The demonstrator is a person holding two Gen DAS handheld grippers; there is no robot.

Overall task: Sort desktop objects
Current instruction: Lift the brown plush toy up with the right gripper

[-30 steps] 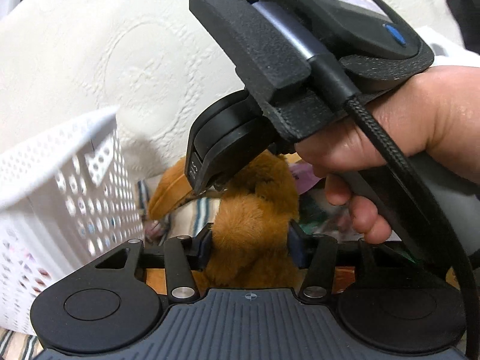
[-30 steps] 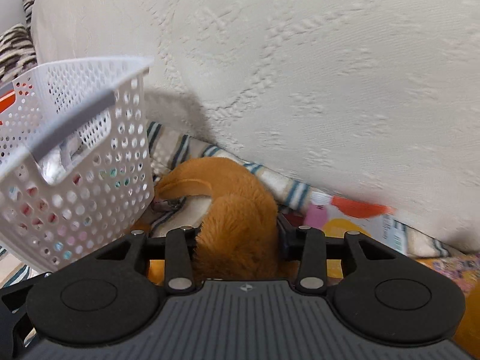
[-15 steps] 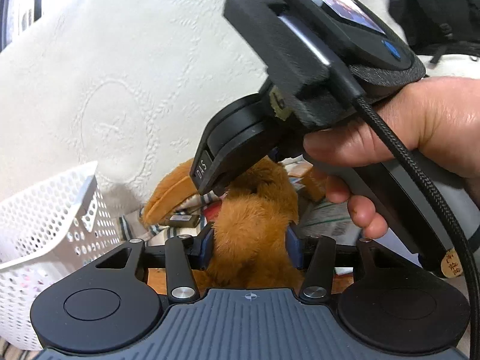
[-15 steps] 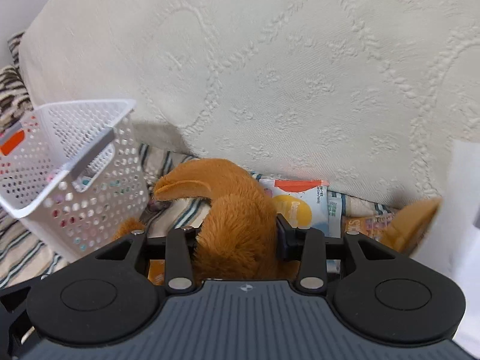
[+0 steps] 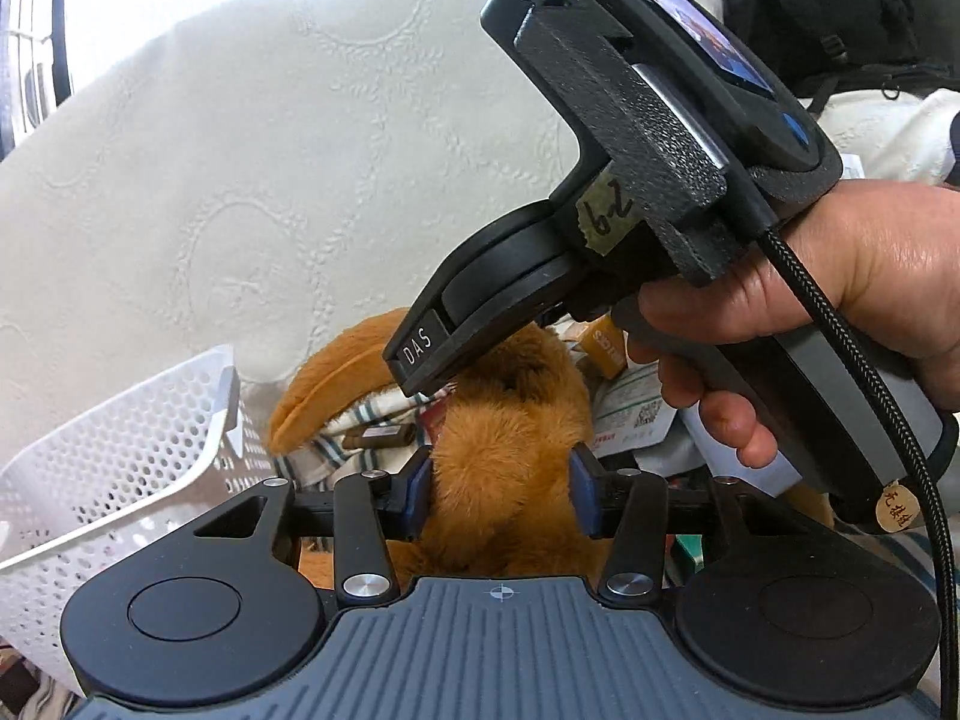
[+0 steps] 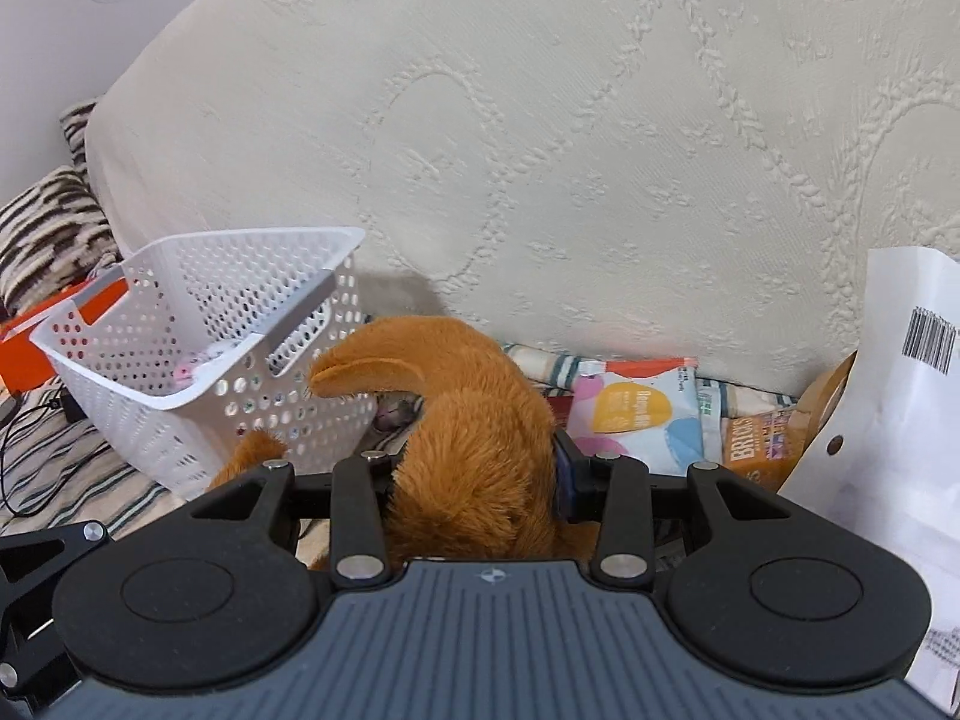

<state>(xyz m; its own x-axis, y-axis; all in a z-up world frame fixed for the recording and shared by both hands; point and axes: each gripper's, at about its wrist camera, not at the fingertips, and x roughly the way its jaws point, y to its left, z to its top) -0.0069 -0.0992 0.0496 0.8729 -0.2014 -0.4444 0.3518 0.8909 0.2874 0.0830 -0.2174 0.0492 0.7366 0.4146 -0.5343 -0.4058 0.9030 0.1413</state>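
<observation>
You have the orange-brown plush toy [image 5: 504, 468] pinched on both sides — its shaggy fur bulges out between the blue pads of your left gripper [image 5: 501, 495], and in the right wrist view the same furry body [image 6: 480, 468] fills the gap of your right gripper [image 6: 480, 486]. A long, smooth-lined ear or limb [image 6: 366, 369] curls out to the left, its tip just over the rim of the white perforated basket [image 6: 198, 324], which sits tilted on the striped cloth with a few small items inside. Snack packets [image 6: 648, 414] and a paper sheet [image 6: 900, 396] lie to the right — loose, against the cream cushion.
</observation>
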